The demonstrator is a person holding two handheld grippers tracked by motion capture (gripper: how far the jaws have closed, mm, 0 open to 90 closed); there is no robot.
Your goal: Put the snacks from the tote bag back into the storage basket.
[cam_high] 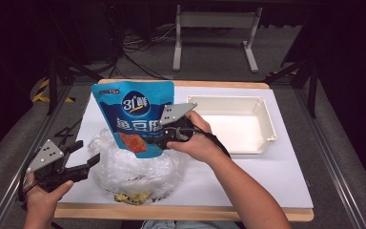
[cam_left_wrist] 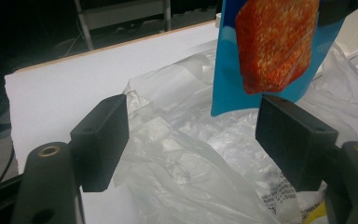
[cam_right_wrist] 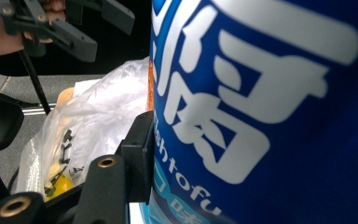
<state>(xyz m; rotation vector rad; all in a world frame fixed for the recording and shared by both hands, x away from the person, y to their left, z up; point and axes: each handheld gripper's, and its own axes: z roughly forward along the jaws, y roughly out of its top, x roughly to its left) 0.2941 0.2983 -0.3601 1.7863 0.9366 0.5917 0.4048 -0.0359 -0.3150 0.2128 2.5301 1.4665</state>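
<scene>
A blue snack pouch with white lettering and an orange food picture hangs upright over a crumpled clear plastic bag. My right gripper is shut on the pouch's lower right edge. In the right gripper view the pouch sits close up, with one black jaw pressed against it. My left gripper stands open at the bag's left side, holding nothing. In the left gripper view the bag lies between the spread jaws and the pouch hangs above it.
An empty white tray sits at the right back of the white table sheet. Something yellow shows through the bag near the table's front edge. Table legs and cables lie on the floor beyond.
</scene>
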